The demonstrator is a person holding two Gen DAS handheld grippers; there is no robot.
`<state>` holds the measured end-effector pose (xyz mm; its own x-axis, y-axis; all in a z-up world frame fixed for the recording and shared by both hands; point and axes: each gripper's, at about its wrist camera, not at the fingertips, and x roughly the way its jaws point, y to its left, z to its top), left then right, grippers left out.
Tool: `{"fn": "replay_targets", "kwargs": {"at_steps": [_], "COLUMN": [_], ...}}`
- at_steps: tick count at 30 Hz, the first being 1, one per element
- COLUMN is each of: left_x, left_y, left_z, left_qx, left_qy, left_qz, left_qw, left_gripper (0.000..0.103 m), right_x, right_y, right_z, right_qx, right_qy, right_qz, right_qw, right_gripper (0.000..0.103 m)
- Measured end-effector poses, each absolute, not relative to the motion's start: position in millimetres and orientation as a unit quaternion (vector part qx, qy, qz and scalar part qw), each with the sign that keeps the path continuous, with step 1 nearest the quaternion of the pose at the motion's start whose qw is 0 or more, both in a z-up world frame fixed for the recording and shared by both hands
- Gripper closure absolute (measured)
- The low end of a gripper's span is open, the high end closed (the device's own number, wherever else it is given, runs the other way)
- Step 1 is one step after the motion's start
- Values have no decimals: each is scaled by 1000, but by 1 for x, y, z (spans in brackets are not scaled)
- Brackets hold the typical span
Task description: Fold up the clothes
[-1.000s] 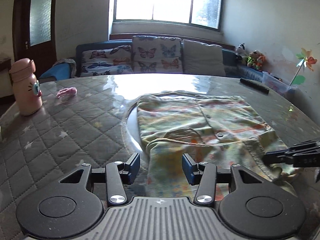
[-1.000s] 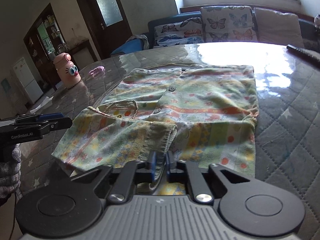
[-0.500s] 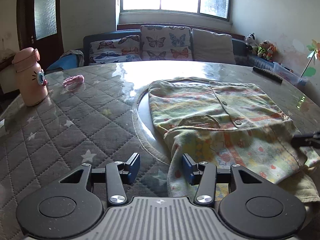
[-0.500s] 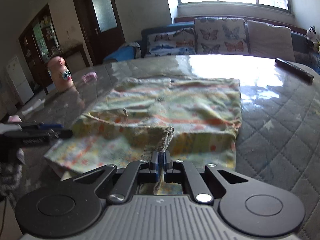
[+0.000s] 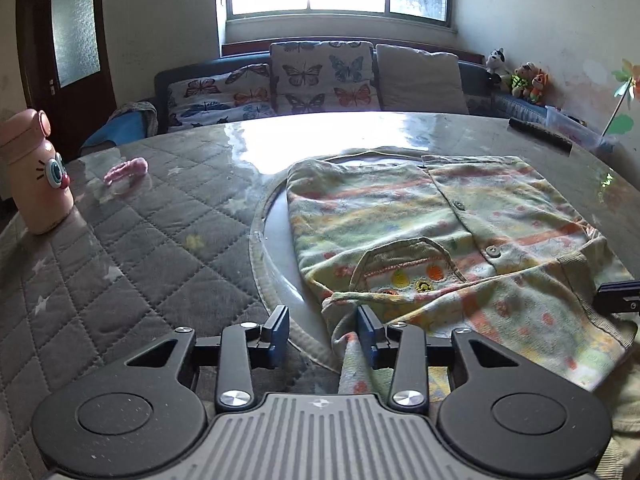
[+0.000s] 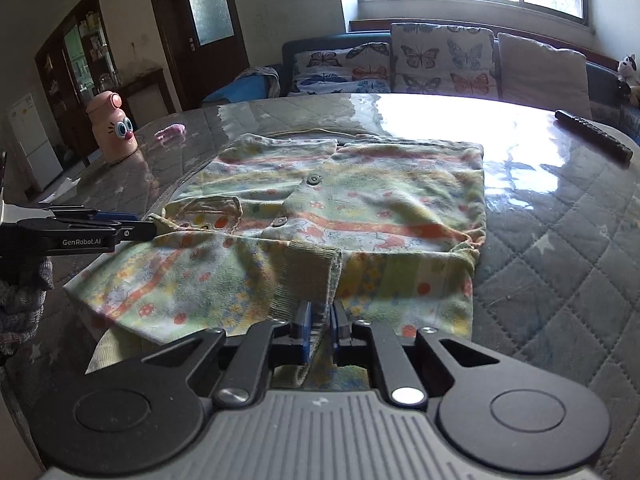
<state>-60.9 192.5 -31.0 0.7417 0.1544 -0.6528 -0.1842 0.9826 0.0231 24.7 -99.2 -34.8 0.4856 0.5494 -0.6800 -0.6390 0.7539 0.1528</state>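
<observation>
Garment (image 5: 420, 216): small buttoned knit top, soft and limp, light, will drape and bunch, so best taken at hems or cuffs, not mid-panel. It lies flat mid-worktop (image 5: 140, 240), near part already folded over. Right gripper (image 6: 320, 320): fingers clamped on the ribbed cuff edge. Left gripper (image 5: 322, 330): fingers apart but closing, fabric corner touching the right-side finger, not pinched yet.

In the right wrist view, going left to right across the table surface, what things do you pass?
Left tool → pink bottle → small pink object → patterned garment → dark remote control.
</observation>
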Motion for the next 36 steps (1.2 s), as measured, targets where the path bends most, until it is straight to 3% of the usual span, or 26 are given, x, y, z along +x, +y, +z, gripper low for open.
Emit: {"fn": "replay_targets", "kwargs": {"at_steps": [9,20,36], "left_x": [-54,-70,-155], "left_y": [187,166,94], "left_z": [-18,-16,-32], "left_qx": [-3,55,256], "left_qy": [332,327,308], "left_qz": [88,70,-65], "left_qw": [939,941,914], "left_gripper": [62,61,45], "right_x": [34,24,-16], "right_y": [-85,-81,-117], "right_z": [-14,-23,-26], "right_qx": [-74,-116,-167], "right_qy": [325,335,336], "right_qz": [367,395,414], "right_qw": [869,848,829], "right_gripper": [94,93,85]}}
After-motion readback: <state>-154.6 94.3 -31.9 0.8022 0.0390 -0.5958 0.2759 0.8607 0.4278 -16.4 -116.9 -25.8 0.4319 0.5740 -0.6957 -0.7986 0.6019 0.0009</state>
